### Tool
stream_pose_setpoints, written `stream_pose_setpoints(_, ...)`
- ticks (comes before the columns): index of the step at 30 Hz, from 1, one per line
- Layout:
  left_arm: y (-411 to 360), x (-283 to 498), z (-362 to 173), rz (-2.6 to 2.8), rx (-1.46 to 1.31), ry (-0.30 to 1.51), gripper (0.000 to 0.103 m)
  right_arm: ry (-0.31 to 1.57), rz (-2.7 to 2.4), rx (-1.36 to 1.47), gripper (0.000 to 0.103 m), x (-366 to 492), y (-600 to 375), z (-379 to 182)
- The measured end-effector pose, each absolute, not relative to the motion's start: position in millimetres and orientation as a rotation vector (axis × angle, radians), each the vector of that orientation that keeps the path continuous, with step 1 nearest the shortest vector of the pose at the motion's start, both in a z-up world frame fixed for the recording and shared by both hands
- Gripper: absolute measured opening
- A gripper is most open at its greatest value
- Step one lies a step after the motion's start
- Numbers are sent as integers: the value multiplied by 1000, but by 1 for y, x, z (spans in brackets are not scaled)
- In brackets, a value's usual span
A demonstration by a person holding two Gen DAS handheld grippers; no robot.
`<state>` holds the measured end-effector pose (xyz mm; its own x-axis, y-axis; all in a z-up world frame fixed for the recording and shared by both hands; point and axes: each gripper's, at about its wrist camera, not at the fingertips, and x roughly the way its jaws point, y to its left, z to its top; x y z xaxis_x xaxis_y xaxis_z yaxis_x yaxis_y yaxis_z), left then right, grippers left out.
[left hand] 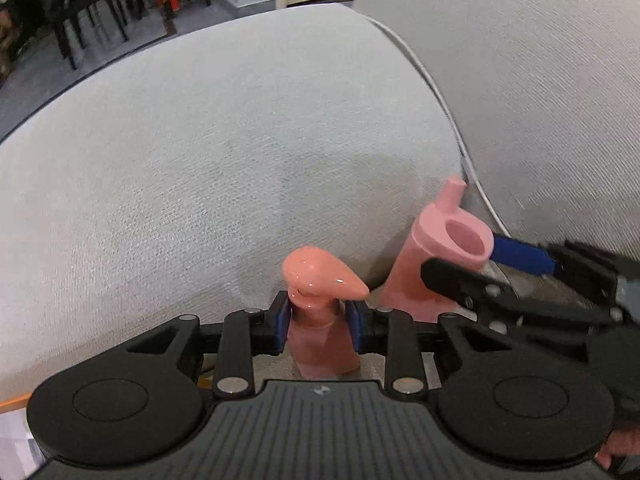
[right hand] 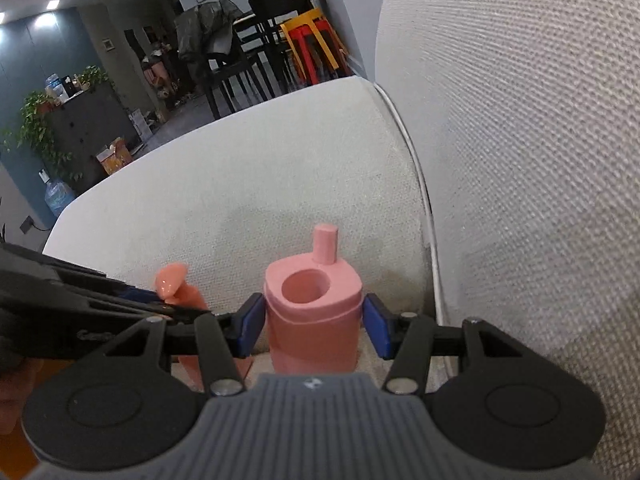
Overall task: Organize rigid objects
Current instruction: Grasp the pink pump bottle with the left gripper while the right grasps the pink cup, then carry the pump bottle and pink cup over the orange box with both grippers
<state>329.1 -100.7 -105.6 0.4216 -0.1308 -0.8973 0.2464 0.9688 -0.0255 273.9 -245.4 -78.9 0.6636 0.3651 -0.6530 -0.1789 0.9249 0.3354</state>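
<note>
Soft indoor light, glare on the glossy pump head (left hand: 320, 270), fisheye-bent edges.

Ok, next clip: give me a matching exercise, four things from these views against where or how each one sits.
Things:
1. pump-head bottle
2. open-hole bottle
3. sofa seat cushion
4. red and yellow stools

States:
A. between the right gripper's pads
B. far back, beside the dark chairs
C. clamped at the neck by the left gripper
D. grey fabric under both bottles

Pairs: 1-C, 2-A, 3-D, 4-B
</note>
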Motion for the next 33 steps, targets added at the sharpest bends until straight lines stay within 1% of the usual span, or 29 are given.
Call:
stream_pose_setpoints(4,-92,337,-106,-201,70,1116,33,782,318,231,54,276,-242,-81)
stream_pose_setpoints(6,-88,336,-103,-198,53,1104,32,775,313,230,54,274,-243,-81)
stream_pose_setpoints(8,-85,320,-98,-193,36,1088,30,766,311,244,53,273,-246,-79)
stream_pose_setpoints(13,-73,298,-85,-184,-11,1049,29,737,330,273,53,267,-251,-78)
stream_pose_setpoints(18,-63,273,-59,-193,-49,1002,29,669,348,203,53,240,-248,-71)
stream_pose_setpoints(20,-58,260,-44,-201,-74,968,29,636,353,198,53,228,-247,-63)
stream_pose_setpoints(26,-36,218,1,-234,-105,887,29,640,406,186,53,206,-237,-24)
stream_pose_setpoints(33,30,168,35,-206,-140,830,29,609,610,152,53,169,-203,39)
